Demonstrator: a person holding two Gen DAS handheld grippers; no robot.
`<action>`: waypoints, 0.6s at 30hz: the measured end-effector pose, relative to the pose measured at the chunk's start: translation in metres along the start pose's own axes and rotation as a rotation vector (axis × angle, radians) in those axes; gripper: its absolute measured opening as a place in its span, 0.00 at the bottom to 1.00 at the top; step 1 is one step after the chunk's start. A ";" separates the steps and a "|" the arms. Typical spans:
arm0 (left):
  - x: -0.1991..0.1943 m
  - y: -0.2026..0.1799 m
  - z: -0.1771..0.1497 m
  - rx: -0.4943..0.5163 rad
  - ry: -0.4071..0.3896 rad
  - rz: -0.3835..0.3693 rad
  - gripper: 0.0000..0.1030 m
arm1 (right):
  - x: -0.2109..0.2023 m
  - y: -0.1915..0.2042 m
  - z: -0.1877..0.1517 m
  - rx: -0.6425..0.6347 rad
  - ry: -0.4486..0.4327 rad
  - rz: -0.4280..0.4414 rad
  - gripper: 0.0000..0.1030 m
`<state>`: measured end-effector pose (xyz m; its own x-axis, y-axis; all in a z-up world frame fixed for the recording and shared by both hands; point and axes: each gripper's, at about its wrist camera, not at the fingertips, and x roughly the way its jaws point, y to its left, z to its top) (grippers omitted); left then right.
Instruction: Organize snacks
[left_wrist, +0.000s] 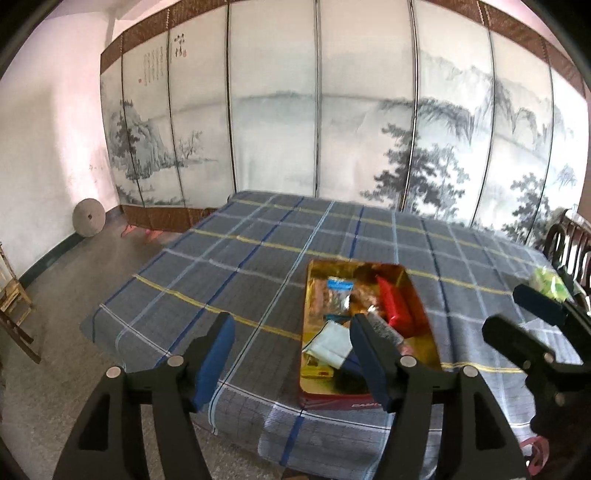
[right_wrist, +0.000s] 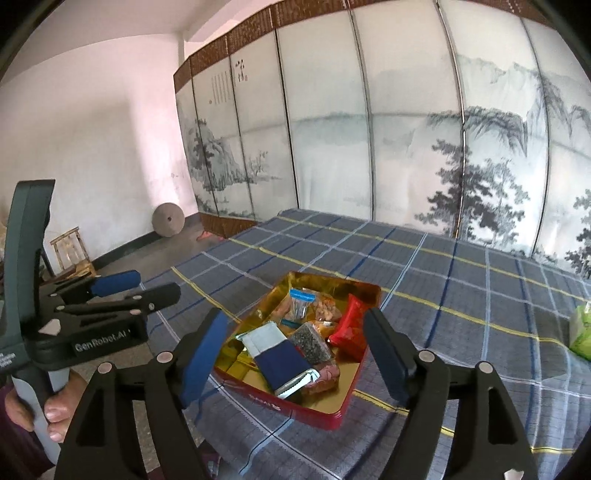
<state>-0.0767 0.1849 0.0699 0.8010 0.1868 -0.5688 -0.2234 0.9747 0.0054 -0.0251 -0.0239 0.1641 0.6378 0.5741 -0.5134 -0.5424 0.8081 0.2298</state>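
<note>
A red tin box with a gold inside (left_wrist: 424, 314) (right_wrist: 365, 291) sits on the plaid table near its front edge. It holds several snack packets: a red packet (left_wrist: 397, 306) (right_wrist: 349, 328), a blue and white packet (left_wrist: 328, 345) (right_wrist: 280, 356), and a clear bag with a blue strip (left_wrist: 338, 291) (right_wrist: 301, 301). A green packet (left_wrist: 550, 286) (right_wrist: 581, 328) lies on the cloth far right. My left gripper (left_wrist: 291, 343) (right_wrist: 147, 284) is open and empty, above the box's left side. My right gripper (right_wrist: 295, 339) (left_wrist: 524, 310) is open and empty, above the box.
The table (left_wrist: 258, 251) has a blue plaid cloth. A painted folding screen (left_wrist: 317, 129) stands behind it. A round stone (left_wrist: 88, 218) leans on the left wall. A wooden stool (right_wrist: 70, 251) stands on the floor at left, and a dark chair (left_wrist: 569, 247) at right.
</note>
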 end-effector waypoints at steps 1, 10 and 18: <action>-0.007 0.000 0.002 -0.001 -0.019 0.006 0.66 | -0.005 0.001 0.001 0.000 -0.012 -0.002 0.75; -0.070 -0.005 0.018 0.007 -0.211 0.017 0.80 | -0.057 0.013 0.012 -0.015 -0.141 -0.016 0.89; -0.115 -0.002 0.036 -0.006 -0.357 -0.032 0.85 | -0.087 0.014 0.022 0.001 -0.221 -0.020 0.94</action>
<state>-0.1483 0.1657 0.1650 0.9510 0.1883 -0.2452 -0.1974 0.9802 -0.0131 -0.0759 -0.0599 0.2297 0.7529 0.5726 -0.3244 -0.5276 0.8198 0.2226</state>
